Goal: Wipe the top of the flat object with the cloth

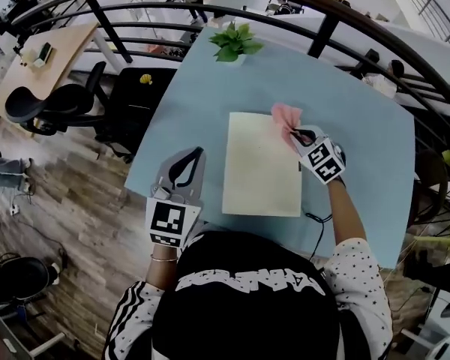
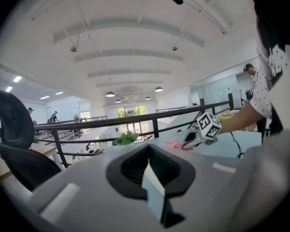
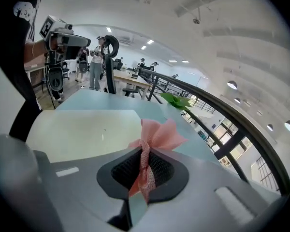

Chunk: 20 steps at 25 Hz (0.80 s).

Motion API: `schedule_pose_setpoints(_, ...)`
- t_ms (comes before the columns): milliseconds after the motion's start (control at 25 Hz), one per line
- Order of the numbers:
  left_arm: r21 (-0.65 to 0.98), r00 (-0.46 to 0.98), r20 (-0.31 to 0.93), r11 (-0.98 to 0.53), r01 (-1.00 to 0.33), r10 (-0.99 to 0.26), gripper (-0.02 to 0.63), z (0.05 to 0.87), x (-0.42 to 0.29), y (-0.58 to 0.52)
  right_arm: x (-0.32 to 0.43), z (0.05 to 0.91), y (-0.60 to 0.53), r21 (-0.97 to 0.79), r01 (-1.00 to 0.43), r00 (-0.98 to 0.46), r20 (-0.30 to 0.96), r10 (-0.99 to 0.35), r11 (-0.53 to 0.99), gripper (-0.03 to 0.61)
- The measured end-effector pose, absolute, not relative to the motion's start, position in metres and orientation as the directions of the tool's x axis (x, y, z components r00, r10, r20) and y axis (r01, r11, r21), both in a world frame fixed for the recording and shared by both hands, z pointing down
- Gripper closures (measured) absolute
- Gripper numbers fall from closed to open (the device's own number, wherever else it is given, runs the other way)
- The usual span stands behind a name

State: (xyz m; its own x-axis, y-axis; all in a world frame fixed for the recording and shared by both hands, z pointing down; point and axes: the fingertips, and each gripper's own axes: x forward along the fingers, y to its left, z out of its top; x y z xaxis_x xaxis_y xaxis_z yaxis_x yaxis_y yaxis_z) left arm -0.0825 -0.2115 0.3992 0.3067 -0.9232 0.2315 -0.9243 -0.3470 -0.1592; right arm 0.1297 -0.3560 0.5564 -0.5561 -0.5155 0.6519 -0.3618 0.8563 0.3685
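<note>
A pale blue desk [image 1: 360, 148] carries a flat cream board [image 1: 261, 163] lying at its middle, a small green potted plant [image 1: 235, 42] at its far edge, and a loop of black cable [image 1: 315, 217] just beside the board's near right corner.

Open-plan office: desks [image 1: 41, 58], swivel chairs [image 1: 56, 103], mezzanine railing [image 1: 210, 10].

**Three cameras: one on the head, one on each gripper.**
The head view looks steeply down from above the person onto the whole table [image 1: 360, 148]. The left gripper view sits low at the table's left side and faces across it to the railing [image 2: 141, 118], with the right gripper [image 2: 186, 144] well apart. The right gripper view looks closely over cloth [image 3: 157, 135] and sheet [image 3: 82, 127] toward the left gripper [image 3: 82, 41]. All three share the plant [image 1: 235, 42].
</note>
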Motion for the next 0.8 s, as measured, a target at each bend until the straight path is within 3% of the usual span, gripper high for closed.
schedule_pose_setpoints(800,-0.175,0.220,0.247,-0.267,-0.948,-0.944,0.614,0.400,-0.096,-0.185,0.120,0.602,-0.368,0.425,-0.196,-0.464,0.754,-0.465,0.884,0.552)
